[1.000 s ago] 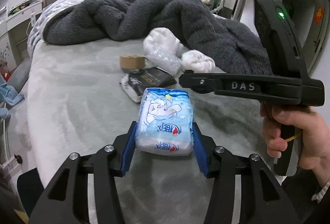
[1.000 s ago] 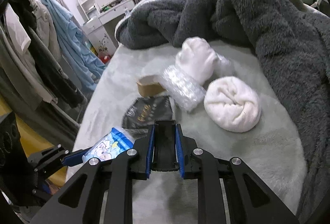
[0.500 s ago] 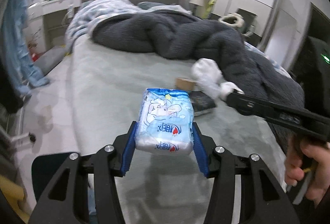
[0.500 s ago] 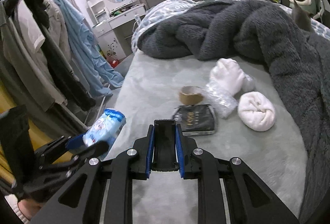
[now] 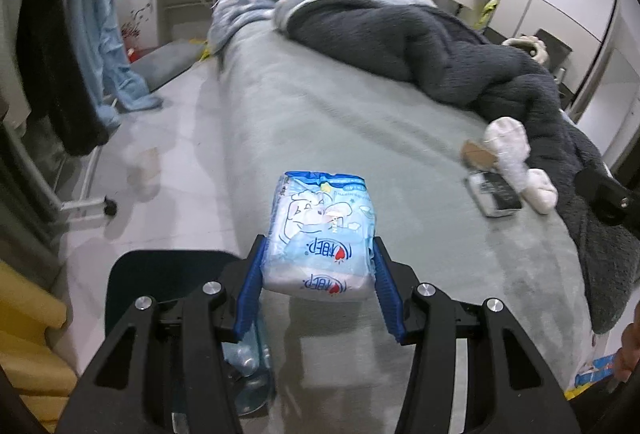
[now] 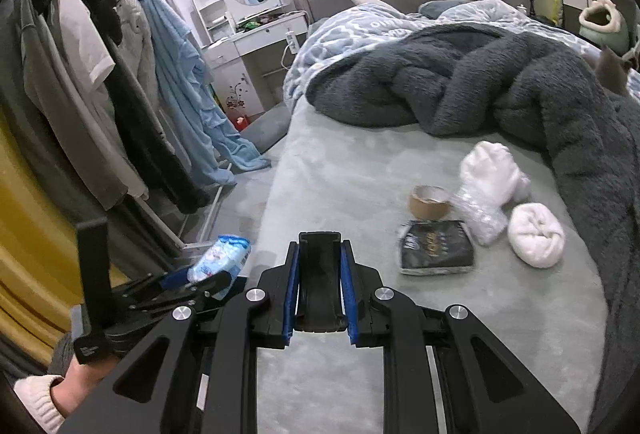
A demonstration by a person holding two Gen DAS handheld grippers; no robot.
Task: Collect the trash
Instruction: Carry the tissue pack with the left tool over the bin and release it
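Observation:
My left gripper (image 5: pixel 318 274) is shut on a blue and white tissue pack (image 5: pixel 324 234), held in the air over the left edge of the bed. Below it on the floor stands a dark bin (image 5: pixel 160 274) with clear plastic bottles (image 5: pixel 248 358) inside. The right wrist view shows the same pack (image 6: pixel 220 258) at lower left. My right gripper (image 6: pixel 320 274) is shut on a narrow black object (image 6: pixel 320 282), above the bed's near end. A tape roll (image 6: pixel 428 202), a black packet (image 6: pixel 436 248), clear plastic wrap (image 6: pixel 480 218) and white wads (image 6: pixel 536 240) lie on the bed.
The grey-green bed (image 5: pixel 340 114) carries a dark fluffy blanket (image 6: pixel 480 86) along its far and right side. A clothes rack (image 6: pixel 100 94) with hanging garments stands left of the bed, across a strip of floor (image 5: pixel 168 154). A dressing table (image 6: pixel 260 34) is by the headboard.
My left gripper swung left with the tissue pack, from over the bed to over its edge and the bin. My right gripper drew back and rose away from the trash pile.

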